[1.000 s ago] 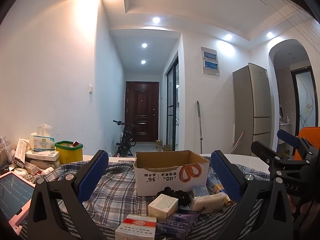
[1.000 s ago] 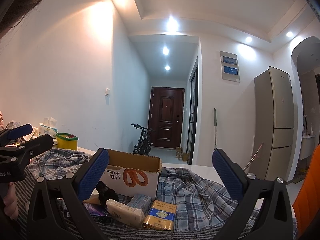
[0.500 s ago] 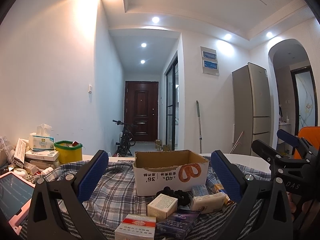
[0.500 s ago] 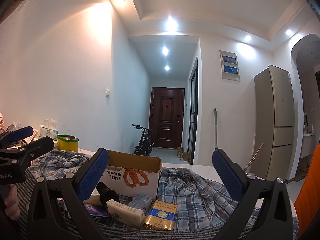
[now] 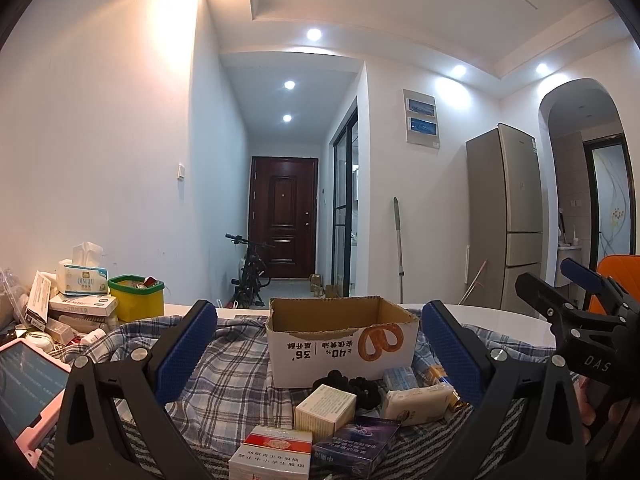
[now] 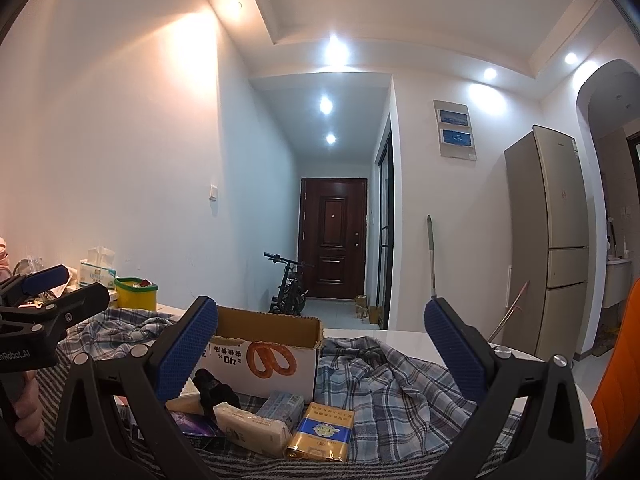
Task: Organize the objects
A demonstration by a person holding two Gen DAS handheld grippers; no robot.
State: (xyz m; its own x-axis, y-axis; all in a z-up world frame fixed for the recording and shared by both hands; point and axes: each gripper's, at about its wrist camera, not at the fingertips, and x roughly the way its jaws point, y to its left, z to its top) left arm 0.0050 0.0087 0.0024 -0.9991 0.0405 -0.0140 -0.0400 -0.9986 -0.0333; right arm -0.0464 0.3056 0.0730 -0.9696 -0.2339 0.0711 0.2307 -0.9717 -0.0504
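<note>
Both blue-padded claws, left and right, are held apart and empty before the open brown-and-white cardboard box, a first pick-up seemingly awaited.

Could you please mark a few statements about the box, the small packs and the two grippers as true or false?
1. The cardboard box stands open at the top. True.
2. The left gripper is shut on a pack. False: its jaws are wide apart and hold nothing.
3. The gold and blue pack lies on the plaid cloth in front of the box. True.
4. The black scrunchie sits inside the box. False: it lies on the cloth in front of it.
5. The right gripper is open and empty. True.
6. The yellow bin stands right of the box. False: it is to the left.
</note>
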